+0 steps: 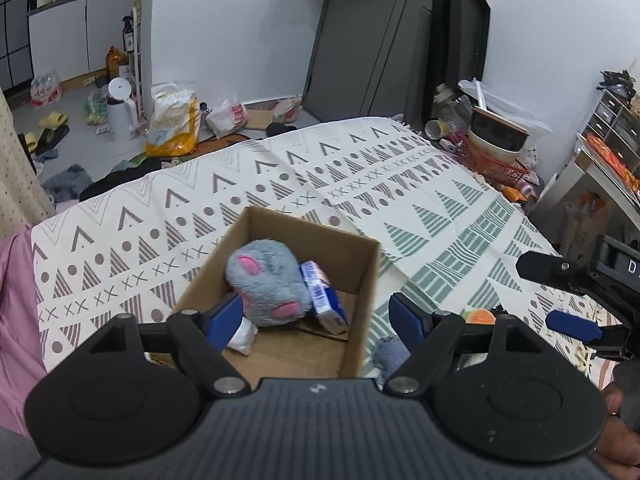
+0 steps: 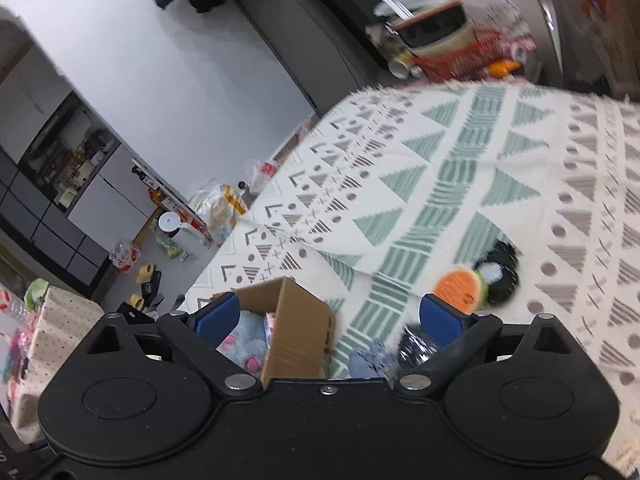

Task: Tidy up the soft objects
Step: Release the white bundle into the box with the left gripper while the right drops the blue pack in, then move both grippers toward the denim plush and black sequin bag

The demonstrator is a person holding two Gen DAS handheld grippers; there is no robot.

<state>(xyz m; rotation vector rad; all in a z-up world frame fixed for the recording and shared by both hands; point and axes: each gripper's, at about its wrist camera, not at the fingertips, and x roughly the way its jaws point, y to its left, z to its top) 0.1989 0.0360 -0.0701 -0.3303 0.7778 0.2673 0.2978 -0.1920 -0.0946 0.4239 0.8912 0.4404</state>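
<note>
An open cardboard box [image 1: 362, 292] stands on the patterned cloth [image 1: 280, 176]. Inside lie a grey plush mouse [image 1: 266, 280] with pink ears, a blue-and-white pack [image 1: 324, 298] and a small white item [image 1: 242, 338]. My left gripper [image 1: 316, 316] hangs open over the box's near side, holding nothing. In the blurred right wrist view, my right gripper [image 2: 330, 316] is open and empty, just right of the box [image 2: 300, 332]. Past its right finger lie an orange slice-shaped plush [image 2: 460, 286] and a black round plush [image 2: 498, 274]. A blue-grey cloth piece [image 2: 368, 356] lies between the fingers.
The cloth's far and left edges drop to a floor littered with bags, slippers and a white jug [image 1: 120, 110]. A red basket with a bowl [image 1: 496, 140] sits at the far right corner. A metal shelf unit [image 1: 612, 152] stands right. A hand [image 1: 616, 440] shows at lower right.
</note>
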